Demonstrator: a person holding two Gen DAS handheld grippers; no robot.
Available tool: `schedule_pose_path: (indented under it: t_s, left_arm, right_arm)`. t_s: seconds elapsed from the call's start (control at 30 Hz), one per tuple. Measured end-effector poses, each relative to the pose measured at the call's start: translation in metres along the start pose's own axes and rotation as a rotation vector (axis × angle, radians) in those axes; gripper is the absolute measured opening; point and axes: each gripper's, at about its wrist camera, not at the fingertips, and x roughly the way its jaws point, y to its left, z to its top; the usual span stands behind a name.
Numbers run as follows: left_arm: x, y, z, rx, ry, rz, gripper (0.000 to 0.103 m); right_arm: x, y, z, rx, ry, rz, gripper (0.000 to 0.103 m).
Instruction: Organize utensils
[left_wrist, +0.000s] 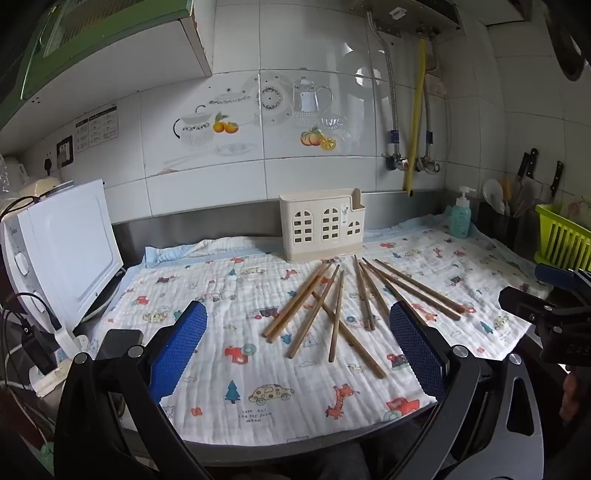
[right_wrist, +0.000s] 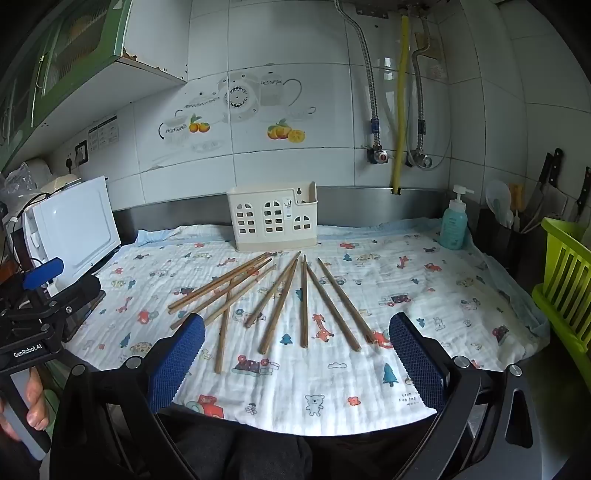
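Kitchen surface (right_wrist: 480, 369) w/ a cartoon-print cloth (right_wrist: 369, 384) covering it, prob. to keep utensils clean and stop them rolling. Wooden chopsticks (right_wrist: 303, 302) are lying loose on the cloth, fanned out, some crossing each other; approx. ten, though overlaps make the exact count unsure. One cream utensil holder (right_wrist: 273, 221) w/ window-shaped cutouts is standing upright at the back by the tiled wall, just beyond the sticks' far tips; it looks empty, so sorting is seemingly not yet started.

Left hand-held gripper (left_wrist: 297, 347) is hovering above the near part of the cloth w/ its two blue pads spread wide apart, nothing between them. Right hand-held gripper (right_wrist: 295, 354) is doing likewise, pads wide apart and empty, tilted down toward the sticks, likely readying a first pick. A hand (right_wrist: 31, 402) is wrapping around the left unit's handle.

Also: one white microwave (right_wrist: 74, 229) at left, one teal pump bottle (right_wrist: 453, 225) and one green rack (right_wrist: 565, 288) at right.
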Motion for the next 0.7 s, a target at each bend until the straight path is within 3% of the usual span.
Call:
schedule_pose_path:
  t_s: [0.47, 0.7]
  left_arm:
    - [0.0060, 0.0041, -0.0049, -0.029, 0.033, -0.028, 0.098]
    - [0.0065, 0.0083, -0.0062, -0.039, 0.037, -0.026, 0.098]
  right_arm:
    - [0.0009, -0.0044, 0.0018, 0.010, -0.002, 0.006, 0.097]
    - [-0.0009, -0.0017, 0.0018, -0.002, -0.014, -0.041, 0.097]
